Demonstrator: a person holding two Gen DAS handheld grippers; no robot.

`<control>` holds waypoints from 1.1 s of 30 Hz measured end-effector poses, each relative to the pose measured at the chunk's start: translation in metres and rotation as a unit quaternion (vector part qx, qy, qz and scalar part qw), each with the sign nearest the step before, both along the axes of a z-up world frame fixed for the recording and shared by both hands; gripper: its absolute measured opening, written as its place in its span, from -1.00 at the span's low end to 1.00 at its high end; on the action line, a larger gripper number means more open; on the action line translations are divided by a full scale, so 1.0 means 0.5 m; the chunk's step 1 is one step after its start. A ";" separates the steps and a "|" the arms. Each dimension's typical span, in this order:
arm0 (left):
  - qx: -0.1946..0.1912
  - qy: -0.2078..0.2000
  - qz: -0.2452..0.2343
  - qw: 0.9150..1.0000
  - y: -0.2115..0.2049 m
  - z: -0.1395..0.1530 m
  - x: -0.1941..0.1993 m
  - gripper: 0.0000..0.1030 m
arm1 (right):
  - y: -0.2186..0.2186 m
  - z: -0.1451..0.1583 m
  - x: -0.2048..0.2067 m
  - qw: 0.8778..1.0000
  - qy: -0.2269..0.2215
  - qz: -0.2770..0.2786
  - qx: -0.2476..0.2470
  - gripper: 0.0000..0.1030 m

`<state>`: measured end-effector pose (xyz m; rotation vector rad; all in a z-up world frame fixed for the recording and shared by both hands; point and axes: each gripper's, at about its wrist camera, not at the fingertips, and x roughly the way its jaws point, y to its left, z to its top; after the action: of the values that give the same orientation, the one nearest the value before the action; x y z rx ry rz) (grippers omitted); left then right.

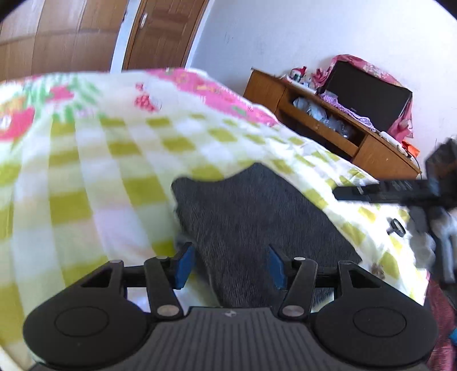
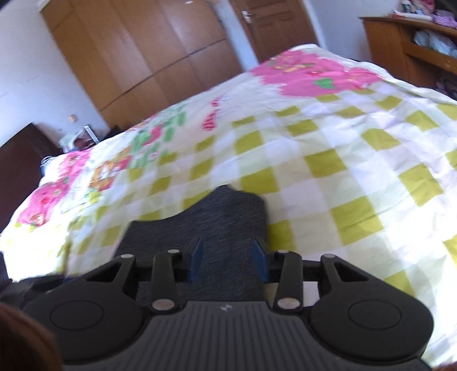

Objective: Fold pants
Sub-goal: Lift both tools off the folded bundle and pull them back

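Dark grey pants (image 1: 251, 211) lie folded on the bed with the green-checked, pink-flowered sheet (image 1: 94, 159). My left gripper (image 1: 230, 265) is open, its blue pads either side of the near end of the pants, above the cloth. In the right wrist view the same pants (image 2: 217, 222) lie just ahead of my right gripper (image 2: 228, 259), which is open with its blue pads over the near part of the cloth. The right gripper also shows at the right edge of the left wrist view (image 1: 428, 194), blurred.
A wooden TV stand (image 1: 328, 122) with a black screen (image 1: 368, 97) under a pink cloth stands beyond the bed's right side. Wooden wardrobes (image 2: 137, 48) and a door (image 2: 274, 25) line the far wall. A dark bedside cabinet (image 2: 20, 168) stands at the left.
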<state>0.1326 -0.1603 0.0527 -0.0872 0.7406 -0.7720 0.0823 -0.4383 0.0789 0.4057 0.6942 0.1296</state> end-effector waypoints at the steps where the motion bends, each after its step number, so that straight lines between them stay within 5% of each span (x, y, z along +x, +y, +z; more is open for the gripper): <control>1: 0.001 -0.002 0.003 1.000 -0.014 -0.001 0.007 0.28 | 0.016 0.000 -0.006 1.000 -0.001 0.013 0.006 -0.21; 4: -0.003 0.010 -0.001 1.000 -0.049 -0.019 0.022 0.28 | 0.051 -0.034 -0.019 0.998 0.019 0.057 0.033 -0.31; 6: 0.028 -0.007 0.000 1.000 -0.059 -0.039 0.018 0.28 | 0.048 -0.079 -0.016 0.997 0.052 0.043 0.025 -0.43; 8: 0.052 -0.009 -0.006 0.999 -0.057 -0.060 0.013 0.28 | 0.031 -0.122 -0.012 0.997 0.074 0.017 0.015 -1.00; 10: 0.084 -0.002 0.001 0.996 -0.052 -0.082 0.006 0.39 | 0.014 -0.144 -0.011 0.997 0.073 0.009 0.032 -1.00; 12: 0.063 0.019 0.013 0.998 -0.033 -0.081 -0.001 0.38 | 0.011 -0.144 -0.011 0.996 0.074 0.001 0.042 -1.00; 14: 0.055 0.010 0.016 0.998 -0.020 -0.064 -0.023 0.34 | 0.025 -0.126 -0.020 0.998 0.064 -0.001 0.020 -0.99; 16: 0.058 -0.006 0.005 0.998 -0.015 -0.051 -0.051 0.30 | 0.033 -0.101 -0.042 0.999 0.049 -0.008 0.019 -0.77; 20: 0.091 -0.011 -0.018 0.996 -0.008 -0.057 -0.097 0.31 | 0.062 -0.071 -0.104 0.999 0.024 0.001 0.021 -0.77; 25: 0.109 0.035 -0.010 0.993 0.005 -0.095 -0.127 0.30 | 0.100 -0.109 -0.121 0.996 0.085 -0.021 -0.004 -0.73; 33: 0.092 0.023 0.002 0.995 0.059 -0.097 -0.185 0.31 | 0.169 -0.100 -0.187 0.996 0.079 -0.020 0.021 -0.72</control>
<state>0.0399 -0.1306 0.0044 0.0608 0.8527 -0.6963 -0.0111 -0.3540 0.0290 0.4743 0.8404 0.0750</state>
